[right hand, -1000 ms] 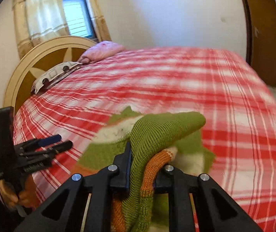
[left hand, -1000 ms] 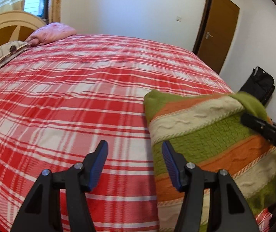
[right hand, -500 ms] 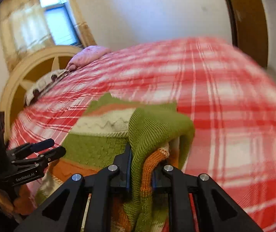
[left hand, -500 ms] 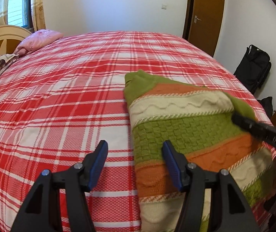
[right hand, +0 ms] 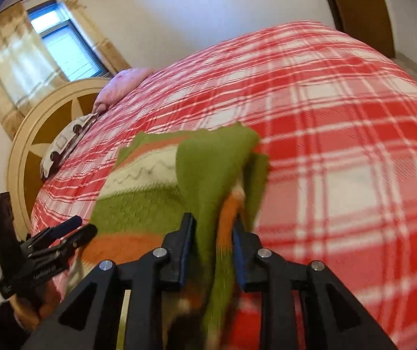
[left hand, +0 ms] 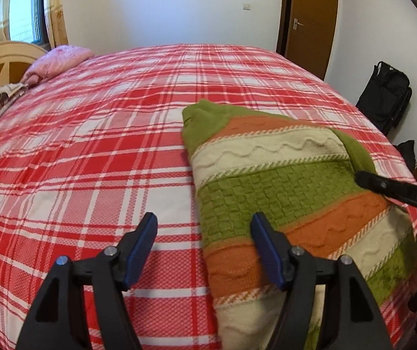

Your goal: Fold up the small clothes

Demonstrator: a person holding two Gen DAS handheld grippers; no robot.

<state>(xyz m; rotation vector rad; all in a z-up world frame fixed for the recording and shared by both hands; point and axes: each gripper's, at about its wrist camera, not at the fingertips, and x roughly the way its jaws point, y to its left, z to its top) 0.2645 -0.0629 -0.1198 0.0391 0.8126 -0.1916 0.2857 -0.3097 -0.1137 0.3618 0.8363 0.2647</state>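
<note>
The right gripper [right hand: 212, 248] has swung its green fold lower over the striped sweater [left hand: 281, 192] on the bed [left hand: 91, 145], jaws just opening with knit between; the left gripper [left hand: 204, 250] gapes empty, the sweater's long axis running toward one o'clock.

right gripper [left hand: 398, 188] lettering: pale capitals "DAS" stood on the black finger reaching in from the right edge of the left wrist view; further letters ran out of sight.
left gripper [right hand: 62, 234] lettering: a line of pale print stood on the black body at the left edge of the right wrist view, too blurred to read.
other text: none could be read.
</note>
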